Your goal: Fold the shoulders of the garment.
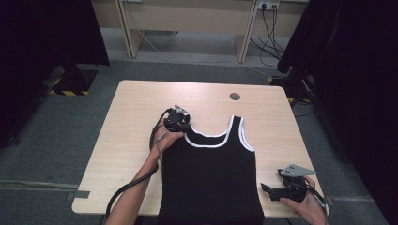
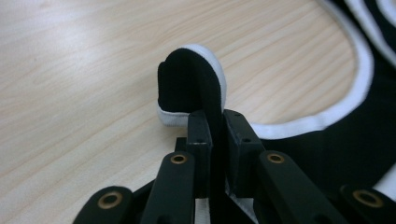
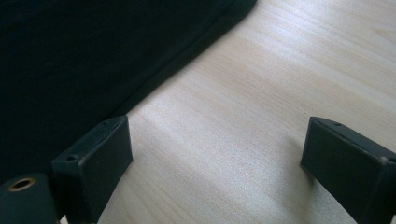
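black top (image 1: 211,178) flat on table (image 1: 126,122); left gripper (image 2: 212,135) clamped on its left strap (image 2: 196,79); right gripper (image 3: 215,158) apart, beside its hem.

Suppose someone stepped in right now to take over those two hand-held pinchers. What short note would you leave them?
Left gripper: jaws shut on the left shoulder strap of the black tank top, at its top end.
Right gripper: jaws open, nothing between them, on the bare table just beside the top's right side edge, near the hem.
Top lies flat, front up, neckline away from the person.
Done: strap gripped.
Left: probably grip the right side too, then fold or move the top.
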Tool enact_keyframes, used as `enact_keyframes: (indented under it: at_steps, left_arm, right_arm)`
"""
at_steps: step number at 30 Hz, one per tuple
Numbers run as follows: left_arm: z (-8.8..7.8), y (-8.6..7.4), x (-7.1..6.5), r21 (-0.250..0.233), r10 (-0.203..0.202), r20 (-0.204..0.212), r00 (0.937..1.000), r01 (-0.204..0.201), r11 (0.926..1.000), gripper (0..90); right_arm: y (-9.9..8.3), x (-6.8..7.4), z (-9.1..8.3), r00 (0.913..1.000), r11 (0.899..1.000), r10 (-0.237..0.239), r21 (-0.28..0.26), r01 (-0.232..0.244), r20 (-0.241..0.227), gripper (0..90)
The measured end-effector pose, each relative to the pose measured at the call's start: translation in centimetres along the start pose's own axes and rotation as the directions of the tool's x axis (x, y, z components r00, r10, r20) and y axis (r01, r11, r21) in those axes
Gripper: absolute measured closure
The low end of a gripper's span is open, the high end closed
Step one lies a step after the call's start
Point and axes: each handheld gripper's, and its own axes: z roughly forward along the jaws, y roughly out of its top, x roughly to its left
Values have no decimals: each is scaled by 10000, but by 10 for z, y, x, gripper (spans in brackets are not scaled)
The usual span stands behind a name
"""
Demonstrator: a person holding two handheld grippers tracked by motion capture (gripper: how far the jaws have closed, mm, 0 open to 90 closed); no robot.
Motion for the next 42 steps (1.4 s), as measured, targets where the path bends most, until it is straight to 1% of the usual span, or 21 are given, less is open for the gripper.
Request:
enact_keyframes:
  at_steps: [4,5,8,9,12,13,14,17,20,23,24,25,26,27,29,32,35,38,39,41,42]
  left_arm:
    - [-12,4,-7,-98,202,152,9997,-200,9998,816]
    - [-21,7,-12,-254,298,211,9993,-293,9992,816]
    - [-36,9,-19,-542,392,430,9983,-368,9979,815]
    - [-41,9,-21,-610,463,438,9980,-436,9972,815]
    - [-53,7,-25,-809,559,534,9970,-515,9954,814]
    - [-53,7,-25,-809,559,534,9970,-515,9954,813]
    - [-60,5,-28,-897,595,615,9963,-538,9945,813]
    - [-67,0,-32,-991,568,728,9957,-495,9938,812]
    - [-70,-6,-36,-985,593,819,9949,-511,9938,811]
    - [-73,-15,-44,-976,661,942,9934,-569,9936,805]
    - [-75,-21,-49,-1009,647,994,9929,-546,9934,804]
    - [-75,-21,-49,-1009,647,994,9929,-546,9934,802]
    - [-76,-28,-54,-953,669,1028,9924,-571,9938,801]
    - [-76,-28,-54,-953,669,1028,9924,-571,9938,799]
    - [-77,-36,-59,-1015,669,1106,9916,-557,9933,798]
    - [-78,-42,-63,-1010,727,1119,9911,-615,9930,787]
    - [-79,-52,-71,-1003,777,1201,9897,-657,9928,767]
    - [-80,-59,-75,-935,826,1373,9871,-701,9931,735]
    - [-80,-59,-75,-935,826,1373,9871,-701,9931,715]
    - [-85,-62,-77,-914,785,1581,9843,-646,9937,659]
    - [-85,-62,-77,-914,785,1581,9843,-646,9937,632]
  right_arm:
    - [0,0,0,10000,10000,7,8,-7,2,90]
    - [0,0,0,10000,10000,9,10,-9,3,90]
    - [0,0,0,10000,10000,-4,7,4,3,90]
    - [0,0,0,10000,10000,-3,8,3,5,90]
    - [0,0,0,10000,10000,4,10,-4,2,90]
    - [0,0,0,10000,10000,5,11,-5,4,90]
    - [0,0,0,10000,10000,6,11,-6,3,90]
    - [0,0,0,10000,10000,11,12,-11,9,90]
    - [0,0,0,10000,10000,8,8,-8,13,90]
    - [0,0,0,10000,10000,14,8,-14,14,90]
    - [0,0,0,10000,10000,20,10,-20,12,90]
    - [0,0,0,10000,10000,21,12,-21,12,90]
    - [0,0,0,10000,10000,24,11,-24,16,90]
    - [0,0,0,10000,10000,15,9,-15,19,90]
    - [0,0,0,10000,10000,24,13,-24,19,90]
    - [0,0,0,10000,10000,26,12,-26,20,90]
    - [0,0,0,10000,10000,31,14,-31,21,90]
    - [0,0,0,10000,10000,34,13,-34,24,90]
    - [0,0,0,10000,10000,36,14,-36,25,90]
    - [0,0,0,10000,10000,35,15,-35,24,90]
    - [0,0,0,10000,10000,35,15,-35,25,90]
